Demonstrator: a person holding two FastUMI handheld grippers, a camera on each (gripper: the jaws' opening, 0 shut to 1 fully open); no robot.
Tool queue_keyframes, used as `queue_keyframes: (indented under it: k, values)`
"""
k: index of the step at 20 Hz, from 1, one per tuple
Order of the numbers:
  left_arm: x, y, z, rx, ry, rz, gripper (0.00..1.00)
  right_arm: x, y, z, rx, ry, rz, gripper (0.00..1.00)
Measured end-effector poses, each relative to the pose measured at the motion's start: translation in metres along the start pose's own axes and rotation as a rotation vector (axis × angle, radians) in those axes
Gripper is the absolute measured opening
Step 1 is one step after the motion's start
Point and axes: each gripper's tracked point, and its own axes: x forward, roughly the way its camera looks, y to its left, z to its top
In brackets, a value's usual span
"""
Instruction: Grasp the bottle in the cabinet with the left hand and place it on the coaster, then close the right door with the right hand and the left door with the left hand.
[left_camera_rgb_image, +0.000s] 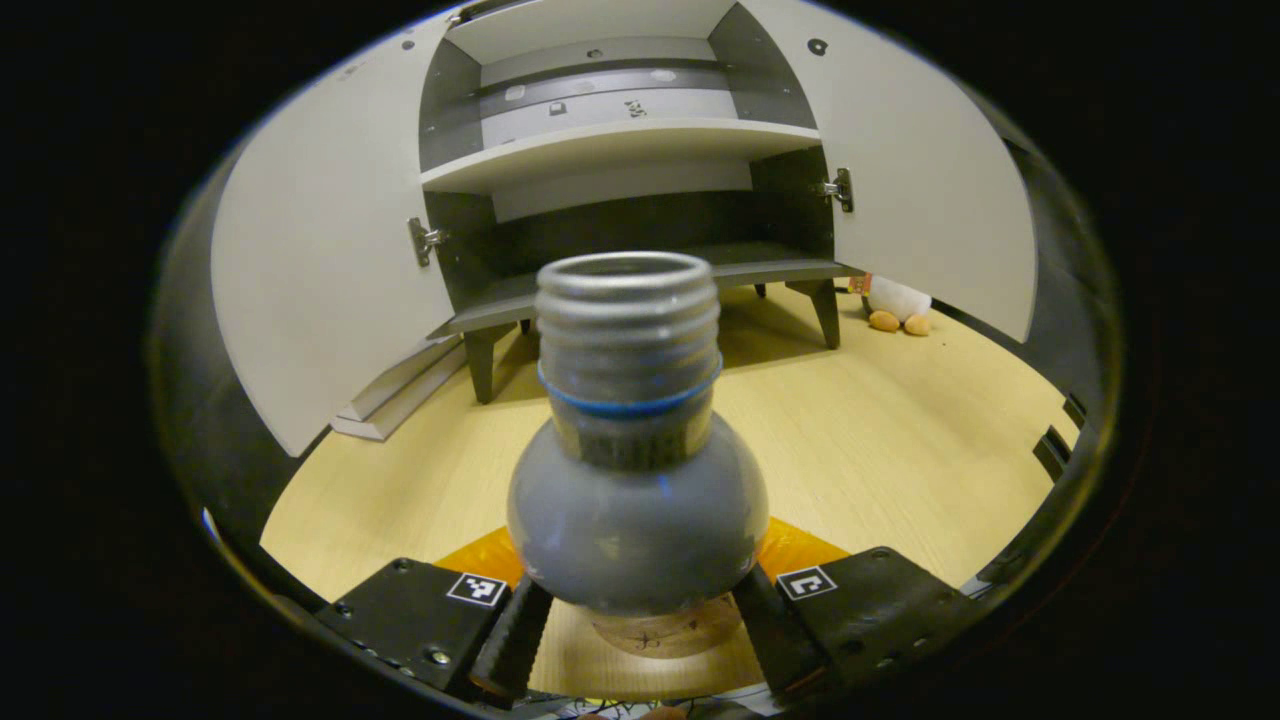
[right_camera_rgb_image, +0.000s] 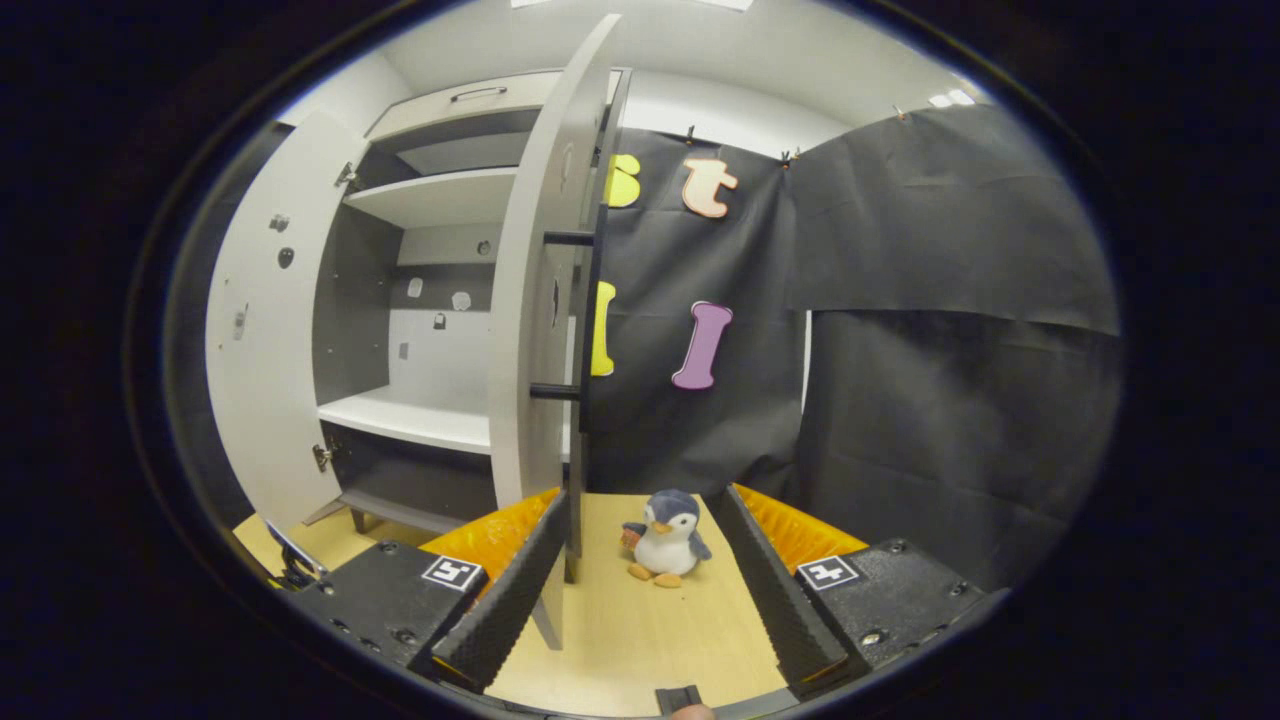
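Bottle (left_camera_rgb_image: 637, 470) stands upright between the left hand-held gripper's (left_camera_rgb_image: 637, 625) fingers, which pinch its lower body above a round coaster (left_camera_rgb_image: 665, 632) on the wooden floor (left_camera_rgb_image: 900, 440). Behind it, the cabinet (left_camera_rgb_image: 610, 150) stands with both doors open. Right hand-held gripper (right_camera_rgb_image: 640, 590), fingers spread, faces the right door's (right_camera_rgb_image: 535, 300) edge and a toy penguin (right_camera_rgb_image: 665, 537).

Readable text: none could be made out.
Left gripper (left_camera_rgb_image: 640, 625): black-and-white square marker patterns sat on its body at lower frame, no letters.
Right gripper (right_camera_rgb_image: 640, 600): similar markers, lower frame, unreadable as text.
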Motion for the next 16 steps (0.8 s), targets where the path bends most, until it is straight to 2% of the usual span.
queue_keyframes:
  k: [4, 6, 7, 10, 16]
  values:
    - [-0.010, 0.007, 0.008, -0.003, 0.007, 0.014, 0.87, 0.003, -0.005, 0.006, 0.015, -0.025, 0.003, 1.00]
    - [-0.016, 0.009, 0.009, -0.011, 0.023, 0.022, 0.92, 0.007, -0.013, 0.012, 0.029, -0.047, -0.008, 1.00]
    - [-0.019, 0.010, 0.012, -0.011, 0.025, 0.024, 1.00, 0.008, -0.016, 0.015, 0.043, -0.057, -0.012, 1.00]
    - [-0.031, 0.014, 0.025, -0.010, 0.005, 0.030, 0.97, 0.013, -0.025, 0.022, 0.067, -0.077, -0.020, 1.00]
    - [-0.059, 0.010, 0.063, -0.032, -0.041, 0.016, 0.98, 0.033, -0.048, 0.058, 0.148, -0.133, -0.069, 0.99]
